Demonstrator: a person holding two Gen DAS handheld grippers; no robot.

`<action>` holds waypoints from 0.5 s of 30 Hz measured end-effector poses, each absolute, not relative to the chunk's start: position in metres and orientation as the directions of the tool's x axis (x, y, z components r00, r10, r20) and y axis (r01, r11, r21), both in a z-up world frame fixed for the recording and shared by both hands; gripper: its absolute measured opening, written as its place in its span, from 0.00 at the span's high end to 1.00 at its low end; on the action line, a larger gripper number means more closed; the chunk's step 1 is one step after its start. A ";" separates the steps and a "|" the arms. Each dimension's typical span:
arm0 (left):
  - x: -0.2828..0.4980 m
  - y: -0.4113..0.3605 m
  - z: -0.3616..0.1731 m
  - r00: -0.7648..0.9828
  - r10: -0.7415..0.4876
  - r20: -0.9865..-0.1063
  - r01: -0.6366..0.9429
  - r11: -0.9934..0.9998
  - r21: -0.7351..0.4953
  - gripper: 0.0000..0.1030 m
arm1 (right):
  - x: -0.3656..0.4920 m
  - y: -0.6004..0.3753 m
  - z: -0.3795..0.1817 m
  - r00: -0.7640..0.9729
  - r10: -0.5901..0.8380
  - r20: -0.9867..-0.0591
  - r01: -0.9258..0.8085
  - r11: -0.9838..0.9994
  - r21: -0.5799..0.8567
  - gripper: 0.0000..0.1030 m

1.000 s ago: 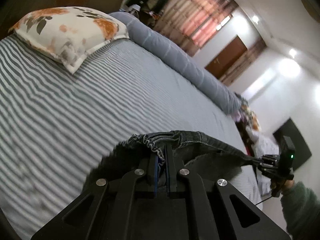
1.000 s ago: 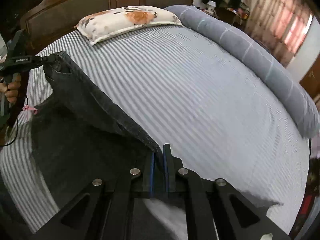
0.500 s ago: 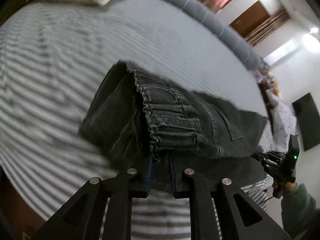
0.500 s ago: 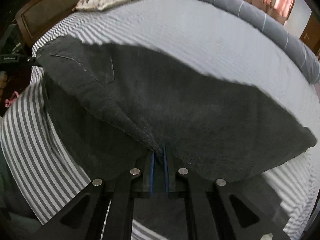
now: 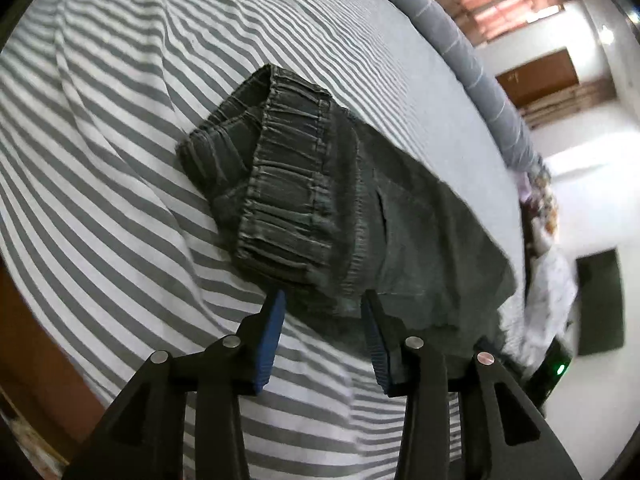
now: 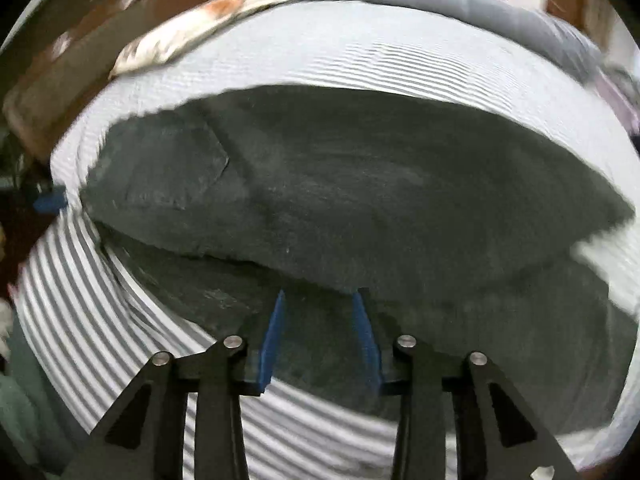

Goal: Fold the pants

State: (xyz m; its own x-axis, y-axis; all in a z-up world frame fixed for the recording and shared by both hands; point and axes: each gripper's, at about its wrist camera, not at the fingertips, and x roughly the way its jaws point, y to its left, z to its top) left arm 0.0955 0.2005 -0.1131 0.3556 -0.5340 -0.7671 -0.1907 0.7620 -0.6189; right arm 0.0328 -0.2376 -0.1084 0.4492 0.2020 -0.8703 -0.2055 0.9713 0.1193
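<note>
Dark pants lie folded over on the striped bed, nothing blocking them. A rolled grey blanket runs along the far edge, with a floral pillow far left. Both the left hand-held gripper and the right hand-held gripper have just been opening, jaws spread, off the cloth.

The pants are dark charcoal grey, faded paler along the gathered waistband. Under them, the sheet has grey and white stripes. Beyond the pants, the bolster is plain blue-grey, and the pillow is white with orange flowers.
</note>
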 end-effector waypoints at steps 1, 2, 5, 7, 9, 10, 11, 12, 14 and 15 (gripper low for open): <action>0.096 0.200 -0.115 0.357 -0.547 -0.757 -0.203 0.746 -0.634 0.59 | 0.027 -0.244 -0.107 0.451 0.236 -0.861 -0.174 0.969 0.174 0.66; 0.098 0.199 -0.118 0.357 -0.561 -0.747 -0.226 0.724 -0.652 0.59 | 0.020 -0.249 -0.105 0.453 0.268 -0.851 -0.148 0.963 0.225 0.66; 0.102 0.195 -0.129 0.358 -0.563 -0.745 -0.283 0.695 -0.661 0.59 | 0.004 -0.261 -0.107 0.463 0.317 -0.828 -0.066 0.943 0.325 0.65; 0.103 0.194 -0.138 0.348 -0.558 -0.753 -0.311 0.690 -0.654 0.59 | -0.001 -0.262 -0.111 0.461 0.329 -0.824 -0.027 0.934 0.357 0.65; 0.104 0.194 -0.146 0.336 -0.555 -0.761 -0.341 0.682 -0.647 0.59 | -0.003 -0.263 -0.119 0.448 0.340 -0.827 0.011 0.923 0.385 0.65; 0.103 0.193 -0.150 0.335 -0.559 -0.759 -0.347 0.675 -0.651 0.59 | -0.002 -0.262 -0.123 0.445 0.351 -0.824 0.031 0.913 0.406 0.65; 0.103 0.192 -0.150 0.343 -0.551 -0.761 -0.347 0.678 -0.648 0.59 | -0.001 -0.261 -0.125 0.446 0.358 -0.820 0.047 0.906 0.421 0.65; 0.103 0.191 -0.150 0.346 -0.545 -0.764 -0.345 0.683 -0.644 0.59 | 0.002 -0.260 -0.126 0.449 0.362 -0.817 0.059 0.900 0.431 0.65; 0.106 0.190 -0.152 0.349 -0.549 -0.759 -0.352 0.674 -0.650 0.59 | 0.006 -0.260 -0.132 0.453 0.381 -0.806 0.098 0.877 0.470 0.65; 0.107 0.190 -0.153 0.354 -0.545 -0.760 -0.355 0.673 -0.649 0.59 | 0.009 -0.260 -0.135 0.456 0.395 -0.797 0.120 0.861 0.495 0.65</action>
